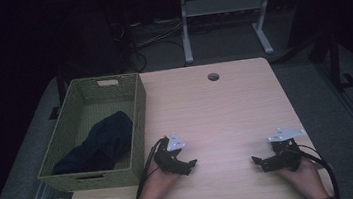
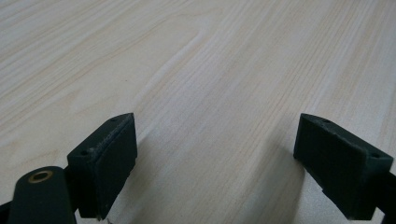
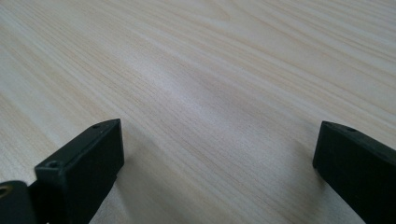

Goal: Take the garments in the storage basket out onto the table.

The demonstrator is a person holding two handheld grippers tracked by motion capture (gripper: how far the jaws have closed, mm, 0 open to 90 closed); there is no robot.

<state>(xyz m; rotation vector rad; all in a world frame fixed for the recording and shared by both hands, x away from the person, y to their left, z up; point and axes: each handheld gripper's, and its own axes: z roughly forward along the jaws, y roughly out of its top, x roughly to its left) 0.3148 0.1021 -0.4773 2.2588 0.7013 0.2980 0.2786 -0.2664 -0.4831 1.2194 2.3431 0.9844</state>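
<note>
A rectangular table of pale wood grain (image 1: 226, 109) carries, along its left edge, an oblong green woven basket (image 1: 138, 116) with cut-out handles, its near end just short of the table's near-left corner. Inside the basket, towards its near end, lies a crumpled dark blue cloth (image 1: 101, 143), touching the basket floor and apart from both tools. Near the table's front edge, just right of the basket, the left hand-held black two-jaw gripper (image 1: 190, 166) with a grey three-cornered top plate rests low over the bare wood, pointing rightwards; in the left gripper view (image 2: 215, 163) its jaws stand spread wide with nothing but tabletop between them. Towards the near-right corner, the matching right black gripper (image 1: 258, 162) points leftwards, well apart from the left one; in the right gripper view (image 3: 219, 168) its jaws are likewise spread wide and released, grasping nothing, with bare wood between them.
</note>
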